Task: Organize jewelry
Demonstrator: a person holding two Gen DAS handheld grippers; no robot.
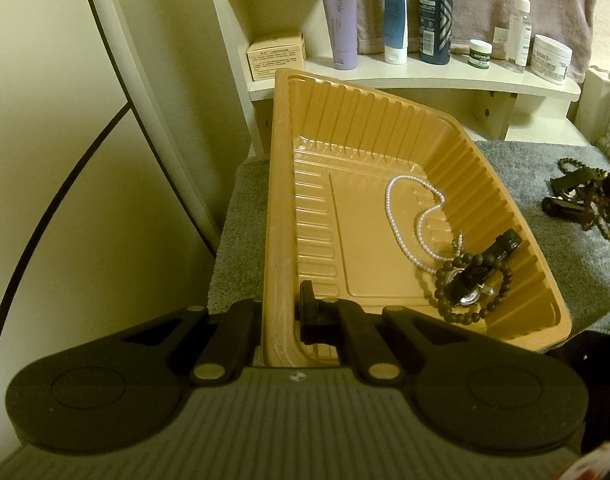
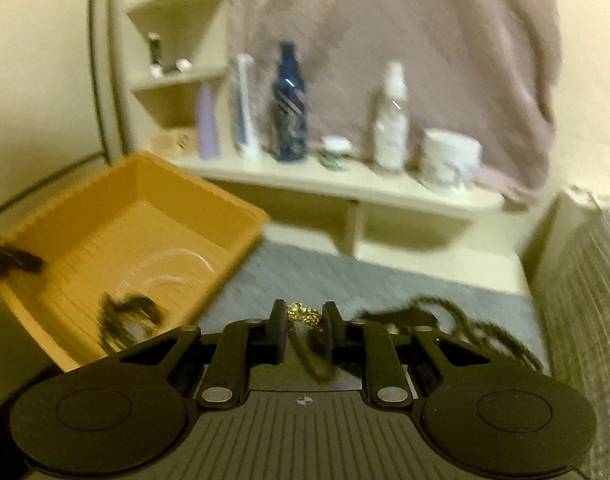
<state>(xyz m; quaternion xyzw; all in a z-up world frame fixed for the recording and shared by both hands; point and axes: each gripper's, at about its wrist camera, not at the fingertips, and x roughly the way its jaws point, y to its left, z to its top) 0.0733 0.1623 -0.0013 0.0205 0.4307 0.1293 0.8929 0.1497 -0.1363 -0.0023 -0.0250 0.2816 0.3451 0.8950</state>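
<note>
My left gripper [image 1: 280, 312] is shut on the near rim of the ribbed orange tray [image 1: 283, 200], one finger outside the wall and one inside. In the tray lie a white pearl necklace [image 1: 397, 216], a dark bead bracelet [image 1: 445, 304] and a black clip [image 1: 485, 268]. In the right wrist view my right gripper [image 2: 304, 320] is shut on a small gold ornament [image 2: 303, 314] with a brown band [image 2: 309, 354] hanging beneath it, above the grey towel [image 2: 305, 276]. A dark bead necklace [image 2: 481, 328] lies just to its right. The tray [image 2: 209, 196] stands to its left.
A cream shelf [image 1: 425, 74] behind the tray carries tubes, bottles and jars, with a mauve cloth [image 2: 405, 40] hanging behind it. More dark beads and black pieces [image 1: 585, 200] lie on the towel to the right of the tray. A wall with a cable is on the left.
</note>
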